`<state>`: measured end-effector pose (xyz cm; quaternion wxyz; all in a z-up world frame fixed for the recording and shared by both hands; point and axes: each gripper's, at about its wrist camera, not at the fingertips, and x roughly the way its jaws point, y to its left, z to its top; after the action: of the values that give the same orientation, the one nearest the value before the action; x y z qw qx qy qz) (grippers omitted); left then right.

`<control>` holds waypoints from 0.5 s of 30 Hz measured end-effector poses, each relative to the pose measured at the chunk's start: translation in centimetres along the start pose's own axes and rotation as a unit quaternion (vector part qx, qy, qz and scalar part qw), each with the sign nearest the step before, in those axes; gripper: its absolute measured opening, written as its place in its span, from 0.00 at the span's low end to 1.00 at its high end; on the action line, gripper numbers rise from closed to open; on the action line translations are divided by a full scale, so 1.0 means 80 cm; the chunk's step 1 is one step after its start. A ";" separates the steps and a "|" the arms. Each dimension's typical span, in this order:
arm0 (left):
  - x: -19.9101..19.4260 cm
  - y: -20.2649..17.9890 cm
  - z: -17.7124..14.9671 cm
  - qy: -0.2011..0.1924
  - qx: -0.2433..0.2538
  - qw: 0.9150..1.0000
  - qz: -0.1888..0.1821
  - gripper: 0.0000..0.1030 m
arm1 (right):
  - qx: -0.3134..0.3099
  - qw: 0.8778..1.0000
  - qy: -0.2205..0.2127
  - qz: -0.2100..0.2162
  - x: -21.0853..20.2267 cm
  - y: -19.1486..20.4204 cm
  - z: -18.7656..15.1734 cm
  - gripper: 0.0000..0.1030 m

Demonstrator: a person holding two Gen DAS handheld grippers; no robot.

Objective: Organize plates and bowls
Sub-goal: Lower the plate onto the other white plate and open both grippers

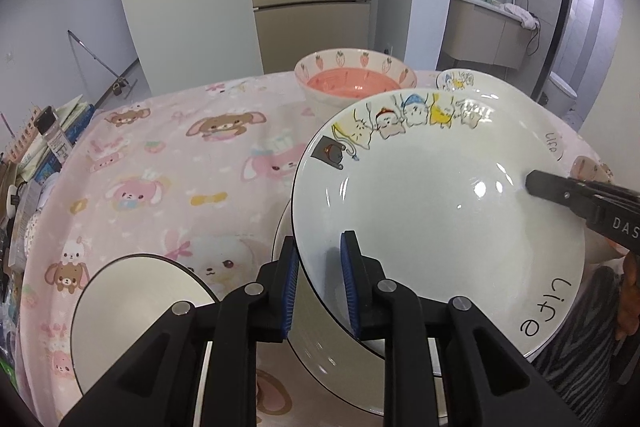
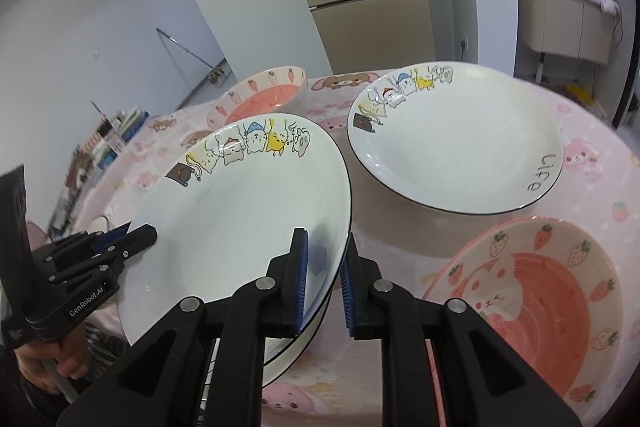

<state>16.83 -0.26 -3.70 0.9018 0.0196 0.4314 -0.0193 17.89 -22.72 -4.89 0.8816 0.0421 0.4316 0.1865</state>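
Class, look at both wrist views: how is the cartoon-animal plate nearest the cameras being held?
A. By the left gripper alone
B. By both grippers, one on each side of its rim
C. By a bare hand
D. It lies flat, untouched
B: the left gripper and the right gripper each clamp the rim of the held plate, on opposite sides.

Both fisheye views are evenly lit by soft indoor daylight, slightly cool and dim. Straight walls bow toward the edges, and the corners fall to black. Small white glints sit on the held plate (image 1: 440, 195). Shadows are faint and soft. The gripper bodies nearest the lens look slightly blurred.
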 end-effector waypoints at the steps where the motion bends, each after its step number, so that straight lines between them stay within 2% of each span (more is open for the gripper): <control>1: 0.004 0.000 -0.001 0.005 0.001 1.000 0.001 0.22 | -0.006 1.000 0.001 -0.004 0.000 0.001 0.000 0.14; 3: 0.008 -0.001 -0.002 0.011 0.004 1.000 0.004 0.22 | -0.012 1.000 0.006 -0.010 0.003 0.002 -0.001 0.14; 5: 0.010 -0.007 -0.004 0.007 0.017 1.000 0.024 0.22 | -0.020 1.000 0.010 -0.013 0.003 0.003 -0.001 0.14; 7: 0.002 -0.019 -0.005 -0.013 0.042 0.998 0.041 0.22 | -0.033 0.999 0.012 -0.010 0.001 0.006 -0.001 0.14; 9: -0.007 -0.034 -0.007 -0.027 0.072 0.996 0.032 0.22 | -0.043 0.999 0.016 -0.006 0.001 0.010 -0.001 0.14; 12: -0.007 -0.051 -0.010 -0.030 0.104 0.992 0.058 0.22 | -0.058 0.998 0.027 -0.005 0.007 0.014 -0.004 0.14; 15: -0.006 -0.051 -0.010 -0.025 0.103 0.993 0.054 0.22 | -0.072 0.997 0.029 -0.025 0.008 0.018 -0.006 0.13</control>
<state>15.73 -4.26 -3.93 0.9053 0.1351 0.4024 -0.0156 17.45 -21.17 -5.37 0.8736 -0.0377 0.4436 0.1965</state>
